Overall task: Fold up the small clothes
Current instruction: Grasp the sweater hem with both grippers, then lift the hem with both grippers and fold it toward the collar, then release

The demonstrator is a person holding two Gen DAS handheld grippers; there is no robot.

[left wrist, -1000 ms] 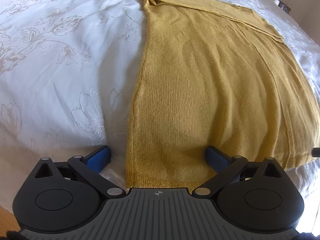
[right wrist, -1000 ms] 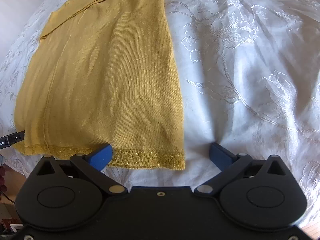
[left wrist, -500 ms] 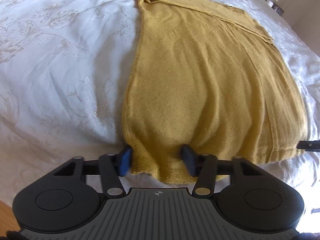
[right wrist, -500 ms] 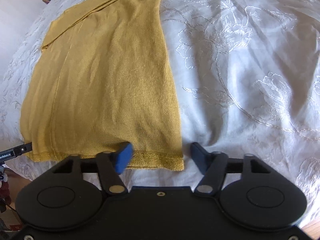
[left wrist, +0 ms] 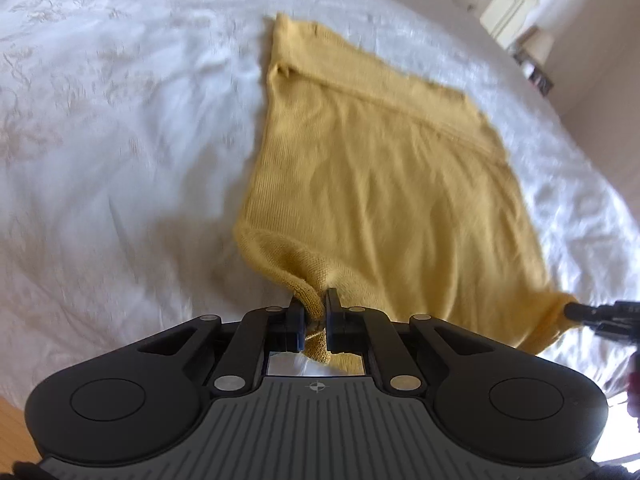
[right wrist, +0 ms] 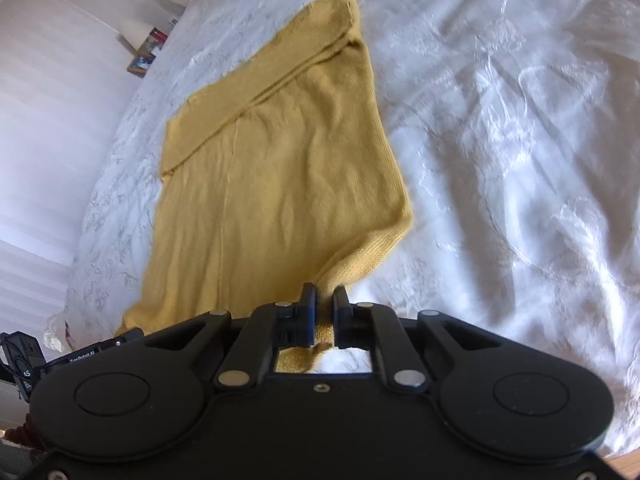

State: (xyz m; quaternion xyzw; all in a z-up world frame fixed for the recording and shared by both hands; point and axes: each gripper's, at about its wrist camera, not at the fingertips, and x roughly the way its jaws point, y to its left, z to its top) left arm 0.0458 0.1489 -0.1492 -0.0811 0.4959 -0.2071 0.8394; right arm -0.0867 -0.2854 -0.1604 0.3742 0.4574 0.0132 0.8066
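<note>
The mustard knit top [left wrist: 392, 184] is lying mostly flat on your white embroidered bedspread [left wrist: 120, 160], with only the near hem corners pulled up off the bed. The only writing I can make out is a small white label on the black device [right wrist: 84, 354] at the left edge of the right wrist view. It looks like "GenRobot.AI", but it's tiny, so don't hold me to that.

Your left gripper [left wrist: 313, 322] points down at the bed and is clamped tight on the hem's left corner, with a bunch of knit squeezed between the pads. Your right gripper [right wrist: 324, 316] also angles down at the bed. Its jaws are closing, with the glittery gold hem band [right wrist: 325, 330] already pinched between them at the other corner. In the left wrist view the right gripper's black tip [left wrist: 576, 312] shows at the fabric's far right corner.
</note>
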